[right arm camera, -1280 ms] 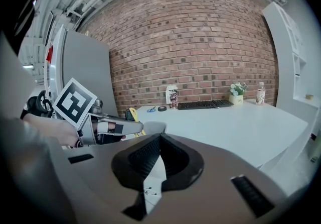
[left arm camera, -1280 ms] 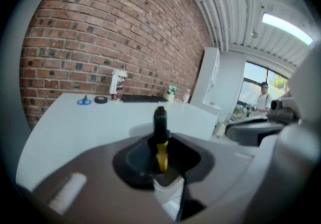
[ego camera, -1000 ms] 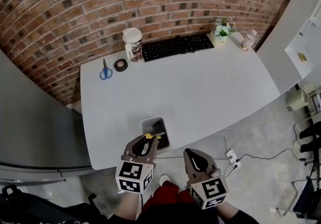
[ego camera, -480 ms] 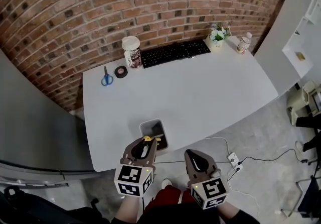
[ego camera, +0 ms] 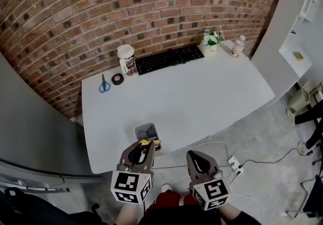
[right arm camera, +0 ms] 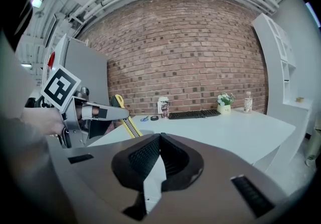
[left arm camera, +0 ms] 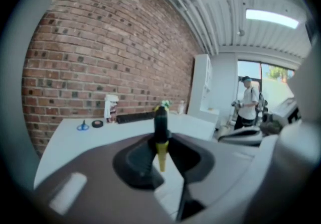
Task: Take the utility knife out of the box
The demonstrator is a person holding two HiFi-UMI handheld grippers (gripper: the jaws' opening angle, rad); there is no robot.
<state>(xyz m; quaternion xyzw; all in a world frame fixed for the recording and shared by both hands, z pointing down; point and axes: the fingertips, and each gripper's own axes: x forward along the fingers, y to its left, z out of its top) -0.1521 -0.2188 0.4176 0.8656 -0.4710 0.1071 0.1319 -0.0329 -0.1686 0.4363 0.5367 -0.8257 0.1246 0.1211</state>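
Under the brick wall, the white worktop [ego camera: 202, 93] carries the grey box [ego camera: 145, 129] near its front edge. The left tongs [ego camera: 147, 145] grasp the utility knife [left arm camera: 161, 125] over the box's near rim. The right tongs [right arm camera: 159, 140] are clenched and empty. Lift straight with a firm grip, so the knife clears the rim.

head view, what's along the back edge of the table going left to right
blue scissors → roll of tape → lidded cup → keyboard → small potted plant → bottle
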